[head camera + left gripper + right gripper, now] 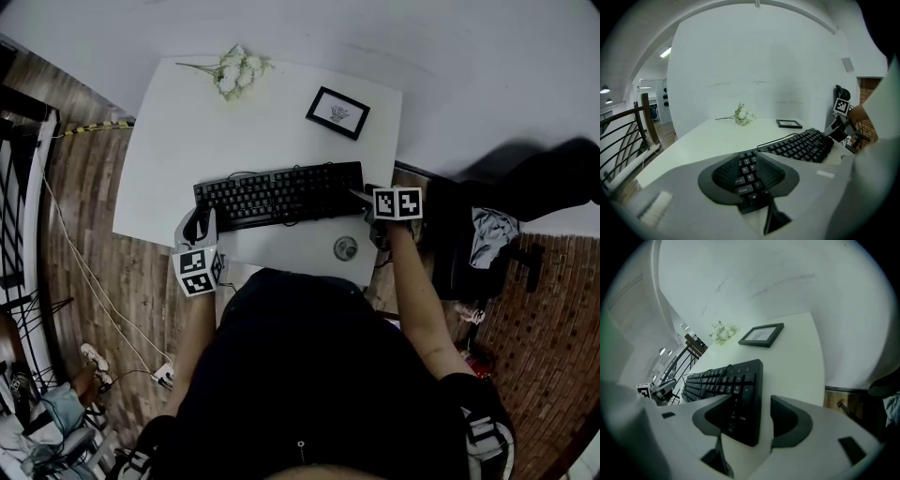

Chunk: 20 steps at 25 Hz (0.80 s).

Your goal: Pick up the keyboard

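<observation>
As my left gripper [749, 163] clamps one end of the keyboard [279, 194] so it can't slide, my right gripper [751, 401] straddles the other end, jaws wide apart, not pressing yet. Keyboard spans between them on the table [178, 150]. A grip at each end should lift it level, I reckon. Beyond it: picture frame [337, 112], flowers [234, 71].

Legible print is confined to the keyboard [797, 145] on the worktop [717, 140].

Left gripper view: white legends at the keyboard's near end identify the Shift key [743, 190], the A key [749, 177] above it and the Z key [757, 184] beside it.

Right gripper view: the Enter key [743, 417] on the number pad reads faintly.

All other legends are too small to read.
</observation>
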Each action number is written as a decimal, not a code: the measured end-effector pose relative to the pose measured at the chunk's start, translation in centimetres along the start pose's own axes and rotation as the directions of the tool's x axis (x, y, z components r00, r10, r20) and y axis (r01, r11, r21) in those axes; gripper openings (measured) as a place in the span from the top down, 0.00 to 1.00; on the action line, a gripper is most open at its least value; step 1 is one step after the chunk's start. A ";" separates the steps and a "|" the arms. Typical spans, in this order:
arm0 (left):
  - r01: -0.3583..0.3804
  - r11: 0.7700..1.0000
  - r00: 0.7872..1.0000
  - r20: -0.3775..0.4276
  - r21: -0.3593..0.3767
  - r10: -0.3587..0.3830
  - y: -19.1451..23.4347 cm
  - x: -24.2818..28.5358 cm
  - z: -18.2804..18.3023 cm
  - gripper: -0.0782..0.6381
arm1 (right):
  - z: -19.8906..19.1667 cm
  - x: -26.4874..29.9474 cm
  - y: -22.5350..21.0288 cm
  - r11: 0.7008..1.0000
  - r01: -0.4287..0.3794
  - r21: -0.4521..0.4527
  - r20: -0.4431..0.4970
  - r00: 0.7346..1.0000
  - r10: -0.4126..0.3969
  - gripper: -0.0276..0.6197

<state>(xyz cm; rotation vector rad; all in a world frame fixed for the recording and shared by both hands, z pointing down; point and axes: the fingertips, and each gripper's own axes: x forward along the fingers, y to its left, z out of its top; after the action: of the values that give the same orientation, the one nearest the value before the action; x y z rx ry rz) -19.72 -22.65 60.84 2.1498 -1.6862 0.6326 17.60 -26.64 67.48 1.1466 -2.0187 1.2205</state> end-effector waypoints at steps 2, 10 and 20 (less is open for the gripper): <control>-0.007 1.000 1.000 -0.005 -0.005 0.007 0.2 -0.1 -0.1 0.72 | 0.0 0.1 0.0 1.000 -0.003 -0.012 -0.032 0.999 0.003 0.61; -0.017 1.000 1.000 -0.019 -0.006 0.017 0.6 -0.3 -0.3 0.73 | 0.2 0.5 0.4 0.997 -0.037 -0.070 -0.126 0.992 0.028 0.61; -0.017 1.000 1.000 -0.025 -0.012 0.016 0.5 -0.1 -0.3 0.73 | 0.1 0.9 0.7 0.993 -0.116 -0.030 -0.139 0.984 0.111 0.65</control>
<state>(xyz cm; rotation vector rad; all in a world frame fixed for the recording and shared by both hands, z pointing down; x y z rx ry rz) -20.30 -22.54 61.09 2.1127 -1.6921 0.6497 16.50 -26.92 67.80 0.9150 -2.0174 1.2744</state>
